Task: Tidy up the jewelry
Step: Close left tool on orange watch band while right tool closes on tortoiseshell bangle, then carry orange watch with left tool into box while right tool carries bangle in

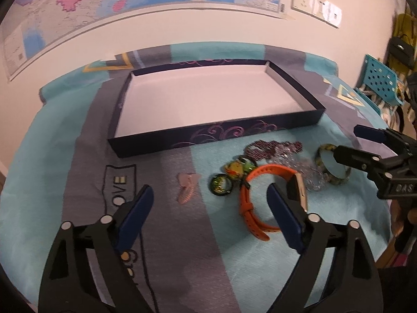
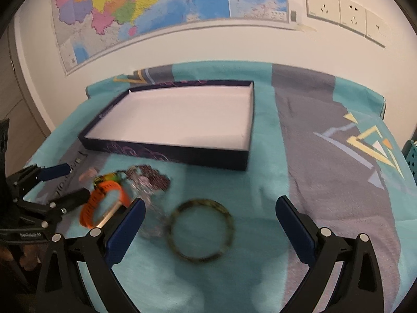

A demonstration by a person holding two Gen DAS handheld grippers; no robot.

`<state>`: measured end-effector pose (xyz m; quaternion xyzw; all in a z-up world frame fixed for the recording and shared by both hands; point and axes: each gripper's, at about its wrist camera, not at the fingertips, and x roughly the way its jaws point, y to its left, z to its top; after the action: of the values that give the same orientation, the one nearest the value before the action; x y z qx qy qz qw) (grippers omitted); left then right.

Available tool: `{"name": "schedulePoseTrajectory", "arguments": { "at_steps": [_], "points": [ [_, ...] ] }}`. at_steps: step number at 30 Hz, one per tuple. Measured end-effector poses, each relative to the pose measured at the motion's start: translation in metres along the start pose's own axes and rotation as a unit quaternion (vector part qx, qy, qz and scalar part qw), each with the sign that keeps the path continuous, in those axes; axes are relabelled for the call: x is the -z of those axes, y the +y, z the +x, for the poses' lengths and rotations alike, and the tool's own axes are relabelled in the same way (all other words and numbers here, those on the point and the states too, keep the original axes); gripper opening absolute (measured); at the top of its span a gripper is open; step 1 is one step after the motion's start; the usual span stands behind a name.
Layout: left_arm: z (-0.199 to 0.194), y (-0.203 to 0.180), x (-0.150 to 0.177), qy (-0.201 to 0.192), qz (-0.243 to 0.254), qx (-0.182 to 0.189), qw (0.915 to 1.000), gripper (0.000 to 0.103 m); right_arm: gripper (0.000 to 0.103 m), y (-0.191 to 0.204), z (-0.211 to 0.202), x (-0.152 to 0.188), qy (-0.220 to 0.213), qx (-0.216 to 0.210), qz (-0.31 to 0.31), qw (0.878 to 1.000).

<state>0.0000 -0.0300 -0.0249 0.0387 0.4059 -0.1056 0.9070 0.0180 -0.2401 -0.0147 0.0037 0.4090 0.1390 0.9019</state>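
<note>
Left wrist view: the left tool [image 1: 208, 198] hangs over the cloth-covered tabletop [image 1: 52, 182] with its blue fingers [image 1: 138, 208] wide apart and nothing between them; its right finger stands just in front of the orange watch [image 1: 258, 180]. Jewelry lies in a loose pile at about 2 o'clock from that tool: a pink hair clip [image 1: 187, 185], green rings [image 1: 221, 184], a purple bead string [image 1: 271, 147], clear beads [image 1: 310, 174] and a mottled bangle [image 1: 333, 164]. At 12 o'clock sits the dark tray [image 1: 208, 135], its pale floor bare. The right tool [image 1: 349, 143] reaches in at 3 o'clock, one finger over the bangle. Right wrist view: its fingers [image 2: 130, 224] are spread wide, the bangle [image 2: 202, 230] lying on the cloth between them, untouched. A map [image 2: 156, 5] hangs on the wall.
</note>
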Motion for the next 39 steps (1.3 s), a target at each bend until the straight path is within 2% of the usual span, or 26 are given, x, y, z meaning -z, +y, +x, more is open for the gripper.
{"name": "schedulePoseTrajectory", "arguments": {
  "at_steps": [2, 5, 7, 8, 10, 13, 14, 16, 20, 21, 25, 29, 39],
  "points": [
    [0.003, -0.005, 0.001, 0.006, 0.01, 0.014, 0.9998, 0.077, 0.094, -0.007, 0.0, 0.004, 0.008, -0.009, 0.004, 1.0],
    [0.007, -0.008, 0.004, 0.018, 0.015, 0.035, 0.9991, 0.07, 0.082, -0.013, 0.002, 0.007, 0.018, -0.017, 0.006, 1.0],
    [0.009, -0.008, 0.006, 0.024, 0.013, 0.045, 0.9986, 0.065, 0.068, -0.014, 0.005, 0.008, 0.026, -0.02, 0.003, 0.999],
    [0.01, -0.007, 0.006, 0.026, 0.012, 0.051, 0.9983, 0.061, 0.065, -0.014, 0.006, 0.008, 0.029, -0.022, 0.001, 0.999],
    [0.01, -0.005, 0.008, 0.03, 0.009, 0.061, 0.9976, 0.056, 0.053, -0.013, 0.009, 0.008, 0.035, -0.028, -0.004, 0.999],
    [0.01, -0.002, 0.011, 0.035, 0.008, 0.072, 0.9967, 0.052, 0.041, -0.01, 0.016, 0.007, 0.045, -0.031, -0.015, 0.998],
    [0.009, -0.001, 0.011, 0.036, 0.01, 0.077, 0.9964, 0.046, 0.038, -0.009, 0.016, 0.006, 0.044, -0.028, -0.02, 0.998],
    [0.009, 0.0, 0.011, 0.041, 0.011, 0.087, 0.9953, 0.037, 0.025, -0.007, 0.018, 0.005, 0.046, -0.028, -0.029, 0.998],
    [0.009, -0.005, 0.012, 0.048, 0.02, 0.112, 0.9924, 0.016, 0.014, -0.008, 0.02, 0.004, 0.051, -0.02, -0.039, 0.998],
    [0.008, -0.007, 0.011, 0.047, 0.027, 0.11, 0.9925, 0.016, 0.009, -0.009, 0.02, 0.004, 0.052, -0.02, -0.038, 0.998],
    [0.009, -0.005, 0.008, 0.046, 0.032, 0.111, 0.9922, 0.011, 0.006, -0.014, 0.018, 0.005, 0.055, -0.028, -0.03, 0.998],
    [0.003, 0.003, 0.003, 0.036, 0.032, 0.121, 0.9915, 0.01, 0.006, -0.021, 0.013, 0.005, 0.049, -0.05, -0.008, 0.998],
    [-0.017, 0.015, -0.02, -0.001, 0.053, 0.122, 0.9912, 0.011, 0.006, -0.023, -0.006, -0.019, 0.004, -0.093, 0.01, 0.996]
  ]
}}
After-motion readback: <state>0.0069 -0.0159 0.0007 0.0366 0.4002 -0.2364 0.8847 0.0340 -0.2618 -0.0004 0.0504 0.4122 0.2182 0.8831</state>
